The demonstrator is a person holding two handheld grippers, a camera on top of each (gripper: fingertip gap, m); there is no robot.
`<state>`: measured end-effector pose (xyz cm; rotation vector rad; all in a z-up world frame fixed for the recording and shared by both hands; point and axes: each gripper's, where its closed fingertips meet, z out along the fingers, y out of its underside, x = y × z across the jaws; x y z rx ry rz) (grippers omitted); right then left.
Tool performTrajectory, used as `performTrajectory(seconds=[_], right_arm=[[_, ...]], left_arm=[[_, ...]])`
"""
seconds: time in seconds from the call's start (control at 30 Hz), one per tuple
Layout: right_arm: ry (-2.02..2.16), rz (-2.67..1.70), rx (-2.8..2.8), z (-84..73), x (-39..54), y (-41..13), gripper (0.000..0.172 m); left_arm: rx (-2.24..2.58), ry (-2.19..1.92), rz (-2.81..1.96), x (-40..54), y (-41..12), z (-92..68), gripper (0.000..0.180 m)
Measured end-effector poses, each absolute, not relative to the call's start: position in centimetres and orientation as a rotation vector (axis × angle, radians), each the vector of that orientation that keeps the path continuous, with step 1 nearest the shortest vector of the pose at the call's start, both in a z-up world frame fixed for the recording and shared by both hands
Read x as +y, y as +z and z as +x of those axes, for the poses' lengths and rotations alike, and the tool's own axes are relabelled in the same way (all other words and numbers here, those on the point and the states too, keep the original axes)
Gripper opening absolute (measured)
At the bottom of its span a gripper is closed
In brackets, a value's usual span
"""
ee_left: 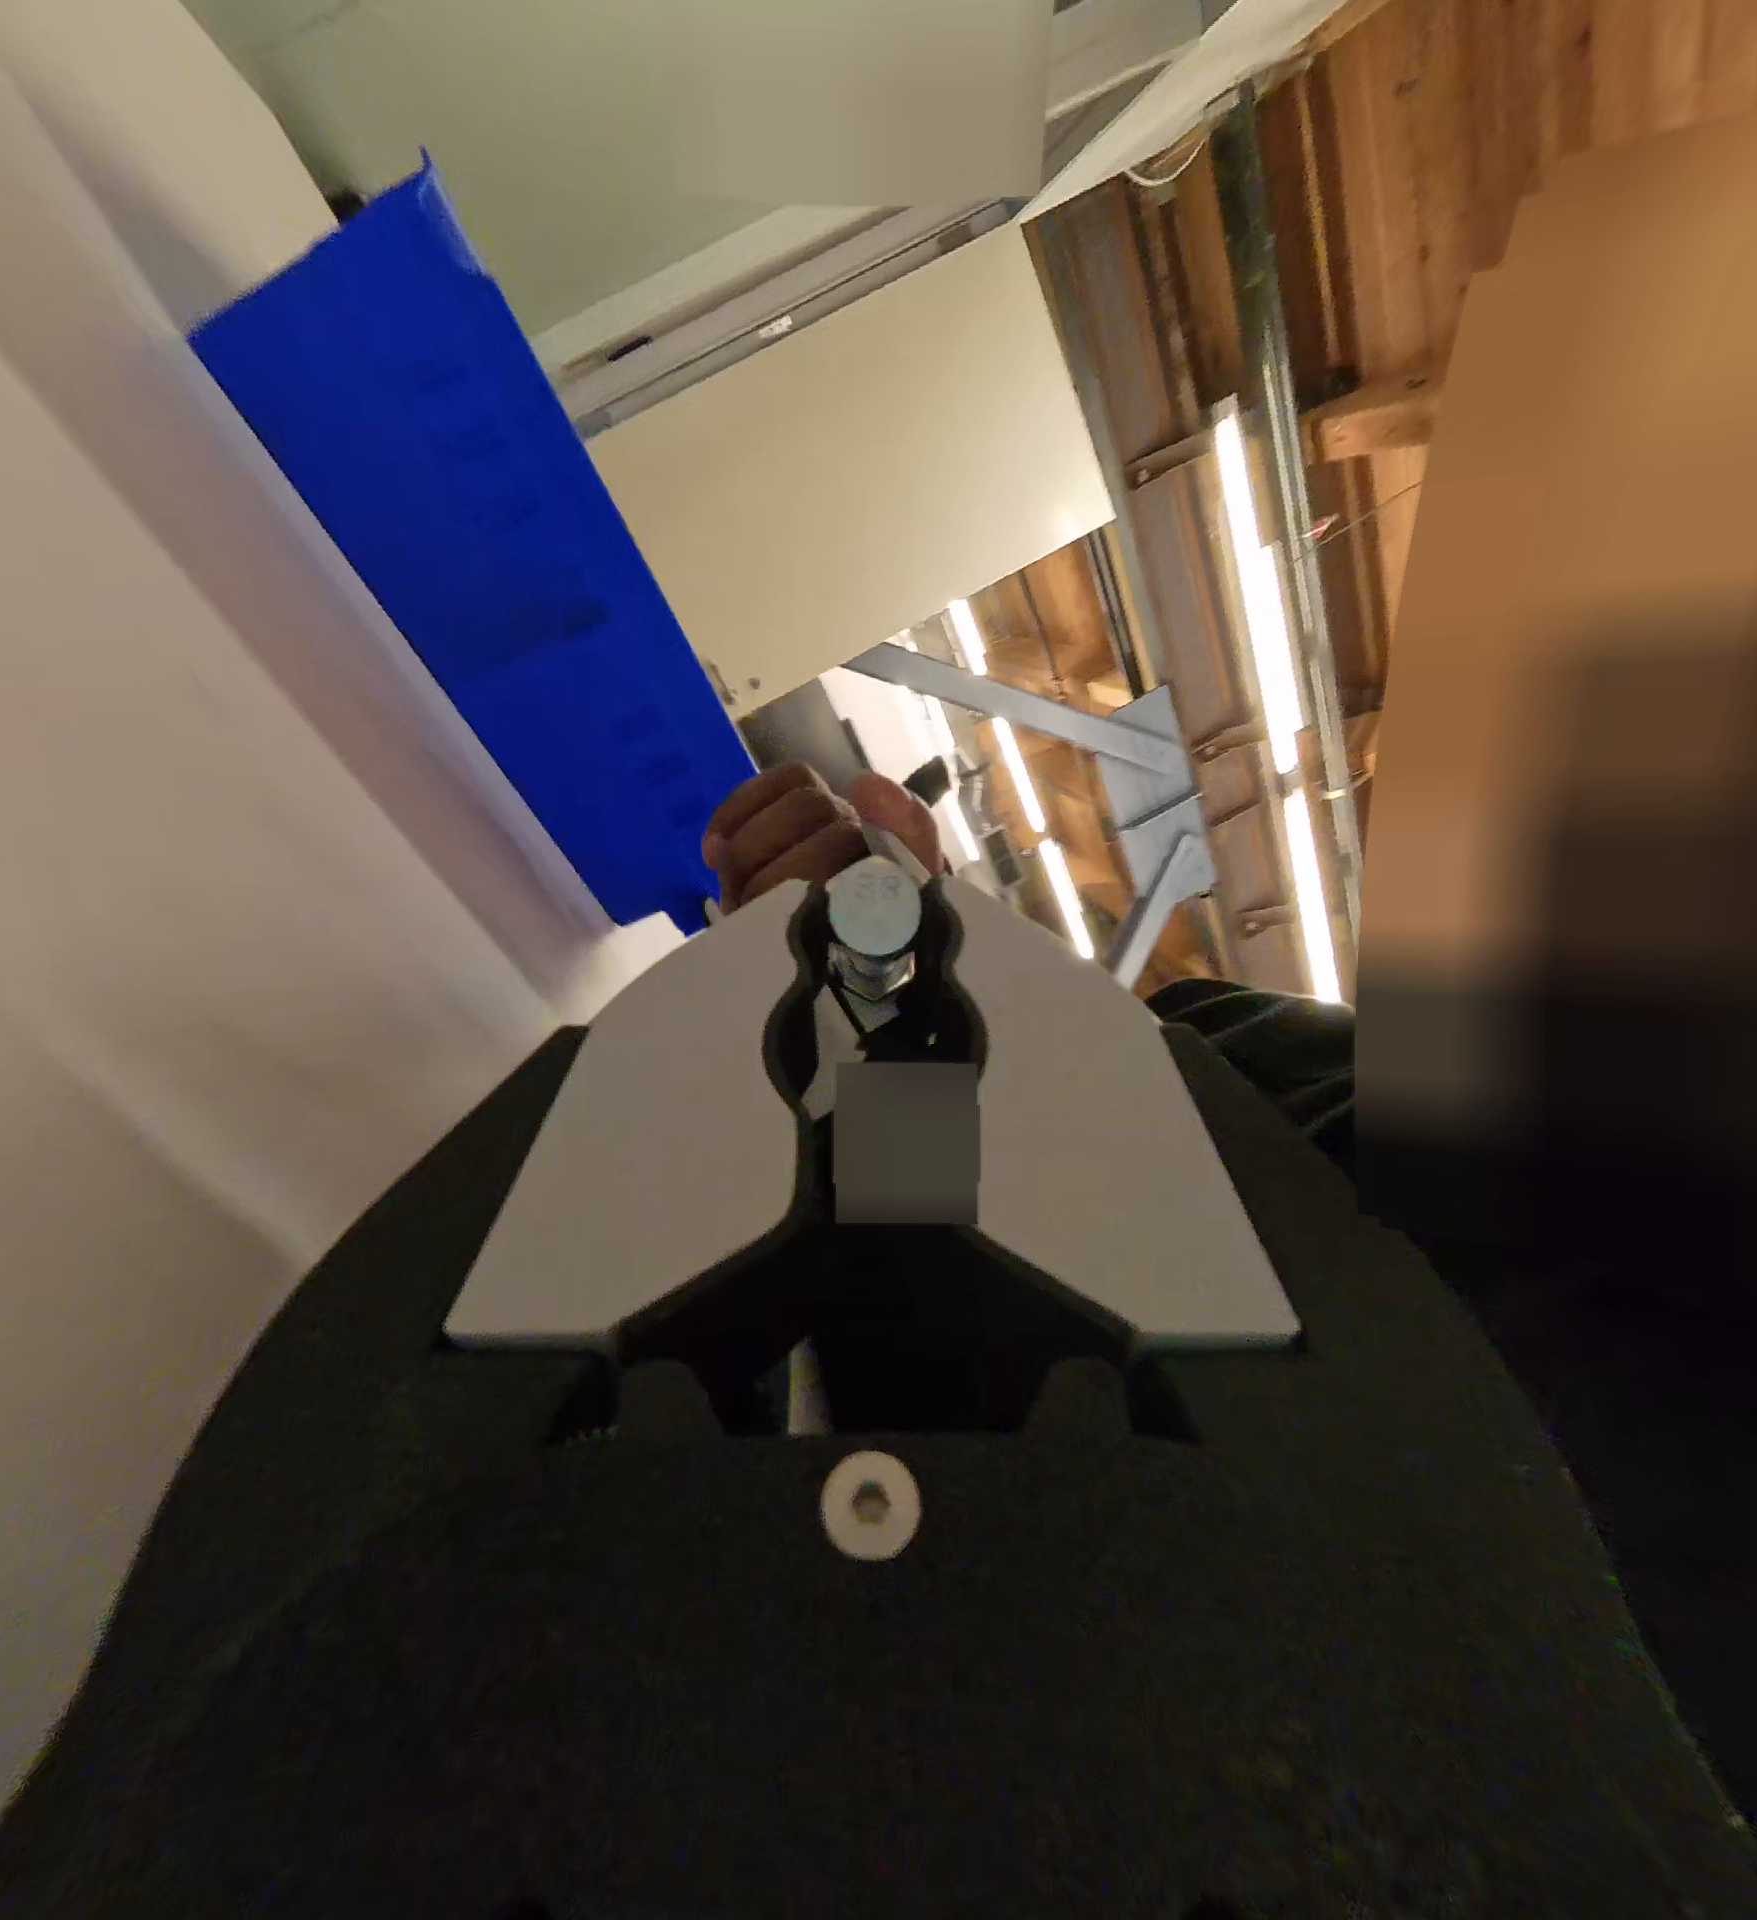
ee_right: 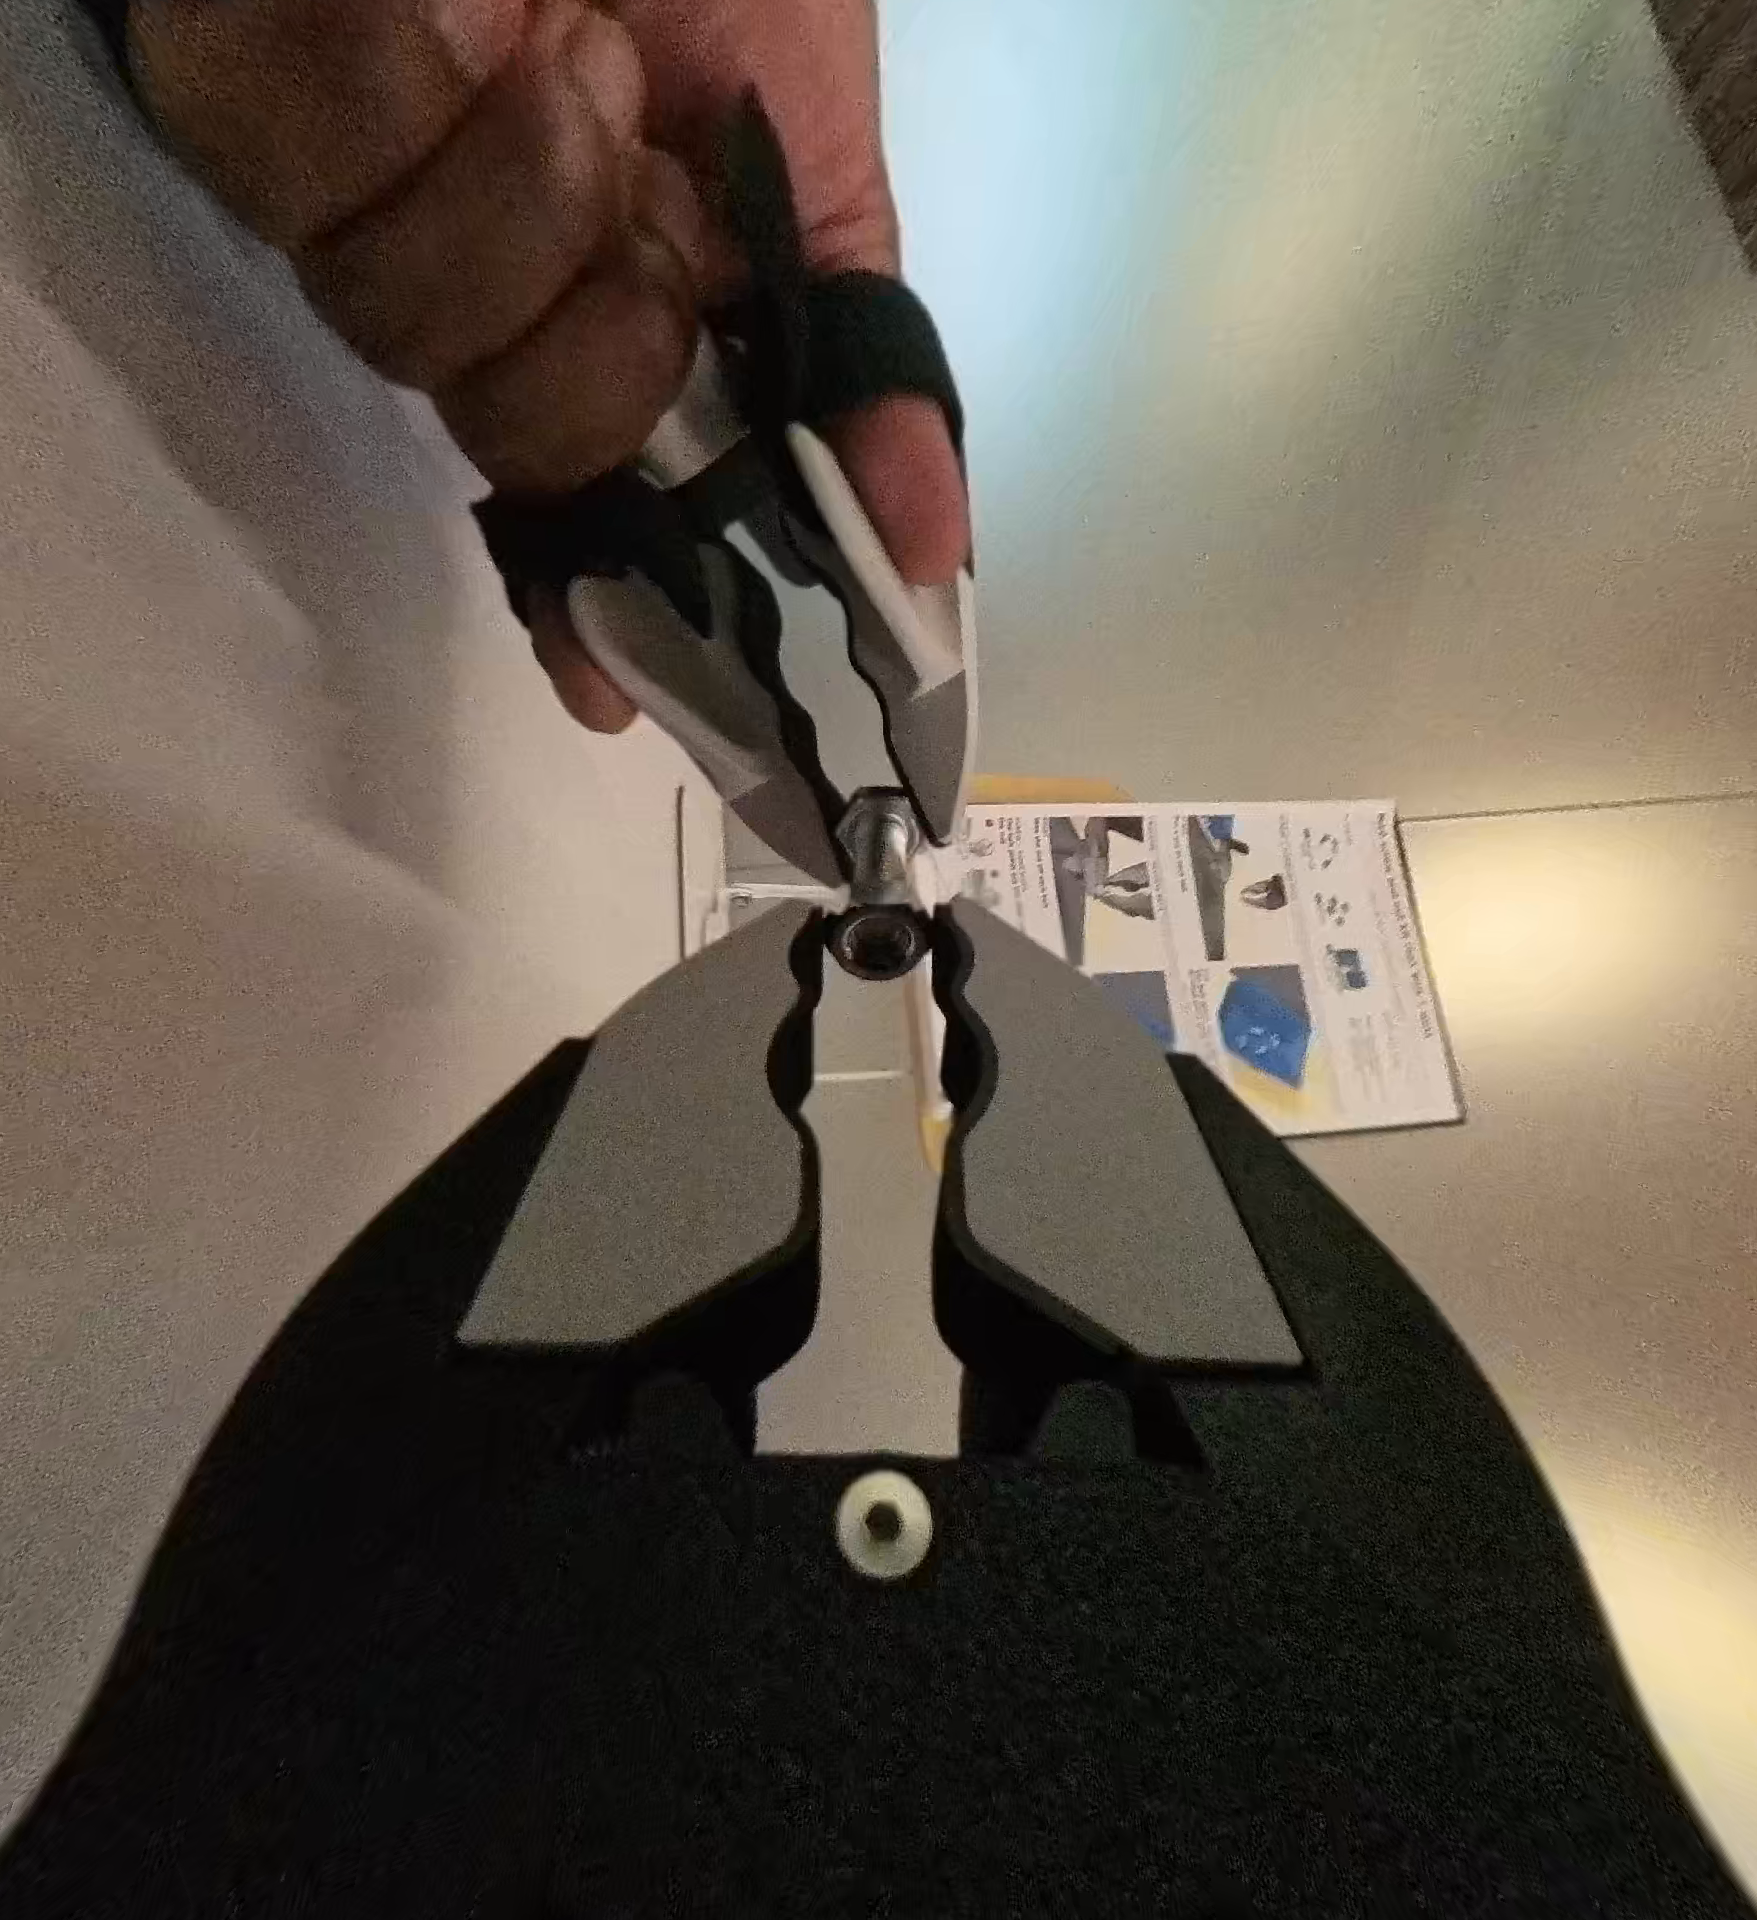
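Your left gripper (ee_left: 874,925) points upward, toward the ceiling, with its fingers drawn narrow around a silver bolt (ee_left: 872,920). The round head of the bolt faces that gripper's camera and a nut sits on the shank just behind it. In the right wrist view the same gripper (ee_right: 879,821) comes in from the top, tilted down and to the right, and its fingertips (ee_right: 941,758) pinch the bolt at the head end. Your hand (ee_right: 541,260) wraps its handle, with a black strap over one finger.

Your right gripper (ee_right: 876,935) meets it tip to tip. Its jaws are narrow and closed on a dark nut (ee_right: 874,943) whose bore faces the camera, and both pads press the nut's sides. The bolt's threaded end (ee_right: 879,868) stands right at this nut; whether the threads have entered it you cannot tell. From the left wrist view your other hand (ee_left: 812,842) shows just beyond the bolt head.

To the left stand white panels (ee_left: 126,727) and a blue bin wall (ee_left: 458,540). To the right run wooden ceiling beams (ee_left: 1373,312) with strip lights (ee_left: 1258,592). Behind the right gripper lies a pale surface (ee_right: 1476,520) with a printed instruction sheet (ee_right: 1269,956) on it.
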<state>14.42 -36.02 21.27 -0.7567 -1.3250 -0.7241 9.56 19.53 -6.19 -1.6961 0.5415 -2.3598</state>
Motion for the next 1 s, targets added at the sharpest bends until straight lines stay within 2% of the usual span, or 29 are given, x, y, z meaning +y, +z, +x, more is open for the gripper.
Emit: performTrajectory(seconds=[0.03,0.2,0.33,0.43,0.53,0.6,0.7,0.77,0.83,0.93,1.0], right_arm=[[-0.683,-0.797,-1.297,14.4,-35.9,21.5,0.019],[-0.586,-0.851,-1.209,14.3,-35.9,22.4,0.020],[-0.425,-0.956,-1.159,14.4,-35.6,22.2,0.033],[-0.079,-1.121,-1.022,14.6,-35.6,22.9,0.039],[0.454,-1.356,-0.837,14.1,-35.5,23.0,0.052],[0.771,-1.435,-0.694,14.0,-35.6,23.4,0.053],[0.996,-1.486,-0.560,14.4,-35.2,23.5,0.047],[1.016,-1.528,-0.546,14.5,-34.9,22.9,0.038],[0.980,-1.535,-0.591,14.4,-35.1,22.5,0.018],[0.725,-1.496,-0.707,14.5,-34.9,22.2,0.017],[0.407,-1.401,-0.858,14.6,-34.9,21.9,0.017]], left_arm=[[0.567,-2.318,-1.685,19.6,-6.1,9.5,0.017],[0.606,-2.262,-1.623,19.6,-5.1,9.4,0.017],[0.538,-2.307,-1.581,20.1,-4.9,9.2,0.017],[0.541,-2.275,-1.535,20.5,-4.6,9.0,0.017],[0.594,-2.194,-1.483,20.7,-4.3,8.9,0.016],[0.646,-2.124,-1.472,20.7,-4.4,8.9,0.017],[0.713,-2.064,-1.454,20.4,-4.6,9.1,0.017],[0.744,-2.054,-1.442,20.0,-4.6,9.3,0.017],[0.762,-2.033,-1.459,19.8,-4.9,9.6,0.017],[0.751,-2.054,-1.492,19.9,-5.2,9.5,0.017],[0.717,-2.113,-1.543,19.9,-5.5,9.5,0.017]])
